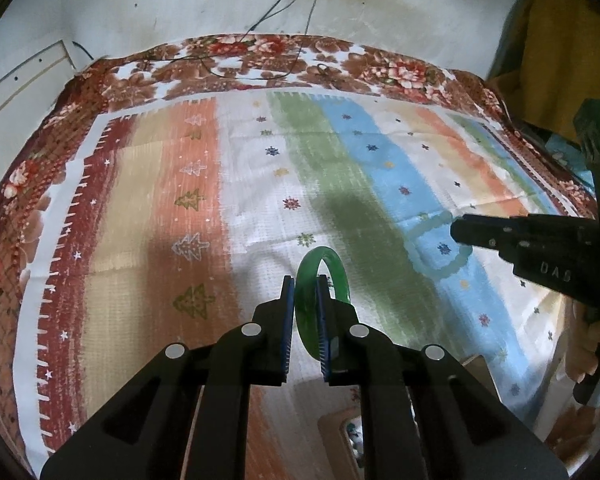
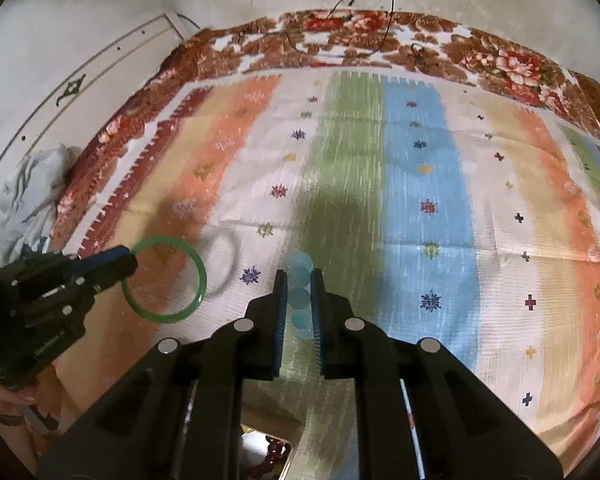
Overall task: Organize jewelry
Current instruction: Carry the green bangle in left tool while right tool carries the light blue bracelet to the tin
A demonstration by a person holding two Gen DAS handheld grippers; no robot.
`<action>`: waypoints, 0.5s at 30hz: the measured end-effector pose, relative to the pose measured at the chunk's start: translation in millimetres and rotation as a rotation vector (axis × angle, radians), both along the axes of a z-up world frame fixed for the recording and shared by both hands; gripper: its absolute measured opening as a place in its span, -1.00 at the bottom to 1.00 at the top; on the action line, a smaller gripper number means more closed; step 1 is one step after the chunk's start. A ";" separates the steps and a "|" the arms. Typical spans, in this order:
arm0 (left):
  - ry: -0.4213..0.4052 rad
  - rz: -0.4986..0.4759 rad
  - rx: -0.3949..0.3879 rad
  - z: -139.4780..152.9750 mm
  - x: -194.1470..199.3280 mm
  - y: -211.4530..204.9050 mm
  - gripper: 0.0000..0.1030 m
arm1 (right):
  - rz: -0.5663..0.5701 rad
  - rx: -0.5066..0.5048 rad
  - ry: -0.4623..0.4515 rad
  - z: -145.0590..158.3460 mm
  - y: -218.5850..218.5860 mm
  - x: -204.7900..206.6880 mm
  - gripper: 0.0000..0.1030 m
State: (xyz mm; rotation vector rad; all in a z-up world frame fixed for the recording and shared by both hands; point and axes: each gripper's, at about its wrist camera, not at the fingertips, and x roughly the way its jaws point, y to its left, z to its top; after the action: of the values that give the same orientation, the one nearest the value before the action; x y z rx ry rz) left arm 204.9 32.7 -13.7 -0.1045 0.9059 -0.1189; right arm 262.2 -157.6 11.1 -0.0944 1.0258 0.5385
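Left tongs (image 1: 305, 312) clamp green bangle (image 1: 325, 264) on edge, above cloth (image 1: 188, 184). Right tongs (image 2: 299, 300) pinch pale bead bracelet (image 2: 299, 276), right of bangle. Risk: smooth bangle may twist and slip from narrow pads.

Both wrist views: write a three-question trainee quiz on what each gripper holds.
1. True or false: the left gripper is shut on the green bangle.
2. The right gripper grips: A) a red bead string B) the pale blue bead bracelet C) nothing.
3. Fill in: the bangle hangs above the striped ____.

Key: 1 true; 2 B; 3 cloth.
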 end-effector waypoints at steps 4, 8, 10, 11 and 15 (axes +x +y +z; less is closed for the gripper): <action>-0.018 -0.005 0.006 5.8 -9.2 -2.4 -0.80 | 0.000 0.037 -0.014 9.2 -5.9 -11.4 -0.75; -0.030 -0.016 0.008 11.5 -17.1 -7.3 -0.80 | 0.012 0.044 -0.030 16.7 -8.6 -24.2 -0.75; -0.038 -0.020 0.008 13.6 -21.3 -9.3 -0.80 | 0.015 0.047 -0.035 19.8 -10.1 -29.4 -0.75; -0.043 -0.023 0.008 15.2 -24.6 -10.7 -0.80 | 0.019 0.052 -0.037 21.9 -11.0 -33.7 -0.75; -0.058 -0.028 0.014 19.6 -34.3 -14.6 -0.80 | 0.026 0.058 -0.050 26.8 -13.8 -45.5 -0.75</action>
State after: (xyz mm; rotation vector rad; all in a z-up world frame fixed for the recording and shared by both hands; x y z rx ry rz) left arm 170.6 18.1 5.9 -0.0756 0.8502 -0.1407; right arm 216.7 -171.4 37.9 -0.0691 0.9610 0.5864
